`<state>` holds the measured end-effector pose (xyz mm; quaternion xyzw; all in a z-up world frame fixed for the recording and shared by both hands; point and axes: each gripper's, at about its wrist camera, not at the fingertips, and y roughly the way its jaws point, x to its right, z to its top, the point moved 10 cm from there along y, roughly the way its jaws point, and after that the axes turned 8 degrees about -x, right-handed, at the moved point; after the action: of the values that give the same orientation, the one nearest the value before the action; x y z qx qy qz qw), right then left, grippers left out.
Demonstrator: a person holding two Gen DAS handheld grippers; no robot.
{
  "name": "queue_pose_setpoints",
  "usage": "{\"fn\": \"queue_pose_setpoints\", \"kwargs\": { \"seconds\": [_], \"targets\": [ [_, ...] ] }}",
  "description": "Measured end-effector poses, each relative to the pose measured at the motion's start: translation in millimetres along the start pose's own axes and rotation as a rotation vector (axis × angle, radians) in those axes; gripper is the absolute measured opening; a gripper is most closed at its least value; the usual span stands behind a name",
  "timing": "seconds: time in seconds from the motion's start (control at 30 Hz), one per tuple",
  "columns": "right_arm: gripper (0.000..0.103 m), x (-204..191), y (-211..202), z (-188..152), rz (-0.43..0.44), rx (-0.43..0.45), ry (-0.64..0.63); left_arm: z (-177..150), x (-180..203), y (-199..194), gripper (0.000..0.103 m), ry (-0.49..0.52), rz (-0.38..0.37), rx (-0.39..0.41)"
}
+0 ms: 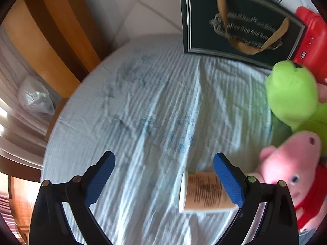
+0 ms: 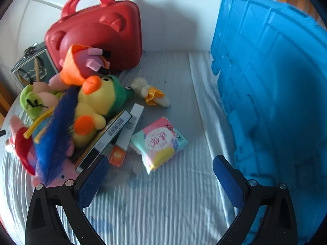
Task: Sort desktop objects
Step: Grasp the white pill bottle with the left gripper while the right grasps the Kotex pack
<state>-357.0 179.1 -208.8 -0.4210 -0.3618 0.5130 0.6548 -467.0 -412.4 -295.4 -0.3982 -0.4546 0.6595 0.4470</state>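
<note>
1. On the striped cloth (image 1: pixel 143 102) seen from the left wrist, the left gripper (image 1: pixel 164 175) is held low with its jaws spread wide and nothing between them. A paper cup (image 1: pixel 202 192) lies on its side just inside the right-hand pad, apparently apart from it, though contact cannot be ruled out. This placement suggests the cup is being lined up for a grasp.

2. At the right edge of the same view, a green plush (image 1: pixel 292 94) and a pink pig plush (image 1: pixel 292 163) are crowded together, with a dark framed box (image 1: pixel 235 26) and a red case (image 1: pixel 310 38) stood behind them against the wall. The open stretch of cloth to the left appears to have been kept free as working room.

3. From the right wrist, the right gripper (image 2: pixel 161 178) is likewise held with jaws wide apart and empty, above bare cloth. A pastel packet (image 2: pixel 158 143) lies just ahead of it, near the left pad and apart from the heap, so it is judged the easiest next pick.

4. To the left, the unsorted things are heaped: a yellow duck plush (image 2: pixel 92 106) rests on flat boxes (image 2: pixel 114 130), with a blue furry toy (image 2: pixel 53 140) draped across them. A small cream toy (image 2: pixel 151 92) lies alone beyond the packet.

5. A blue crate (image 2: pixel 271 102) is stood at the right, close by the gripper, probably as the destination for sorted items; its inside is not shown.
</note>
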Motion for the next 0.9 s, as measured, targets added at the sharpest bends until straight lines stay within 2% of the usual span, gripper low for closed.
{"fn": "queue_pose_setpoints", "kwargs": {
  "seconds": [0.07, 0.2, 0.3, 0.4, 0.53, 0.6, 0.73, 0.83, 0.9],
  "targets": [
    [0.103, 1, 12, 2, 0.0, -0.014, 0.004, -10, 6, 17, 0.098, 0.02, -0.013, -0.053],
    [0.103, 1, 24, 0, 0.013, -0.036, 0.01, -44, 12, 15, 0.098, 0.047, -0.019, -0.075],
    [0.103, -4, 27, -7, 0.035, -0.041, 0.003, -78, 16, -1, 0.098, 0.041, -0.054, -0.081],
    [0.103, -10, 24, -11, 0.06, -0.037, -0.007, -107, 26, -31, 0.098, 0.056, -0.114, -0.044],
    [0.103, -15, 20, -16, 0.084, -0.031, -0.016, -118, 45, -69, 0.098, 0.083, -0.18, 0.026],
    [0.103, -14, 20, -16, 0.089, -0.033, -0.016, -120, 59, -76, 0.098, 0.117, -0.196, 0.037],
    [0.103, -9, 24, -16, 0.069, -0.047, -0.04, -129, 97, -72, 0.098, 0.186, -0.218, 0.014],
    [0.103, 6, 41, -15, 0.004, -0.105, -0.048, -137, 115, -59, 0.098, 0.242, -0.195, -0.022],
    [0.103, 15, 55, -11, -0.018, -0.134, -0.026, -139, 121, -48, 0.089, 0.26, -0.165, -0.041]
  ]
}}
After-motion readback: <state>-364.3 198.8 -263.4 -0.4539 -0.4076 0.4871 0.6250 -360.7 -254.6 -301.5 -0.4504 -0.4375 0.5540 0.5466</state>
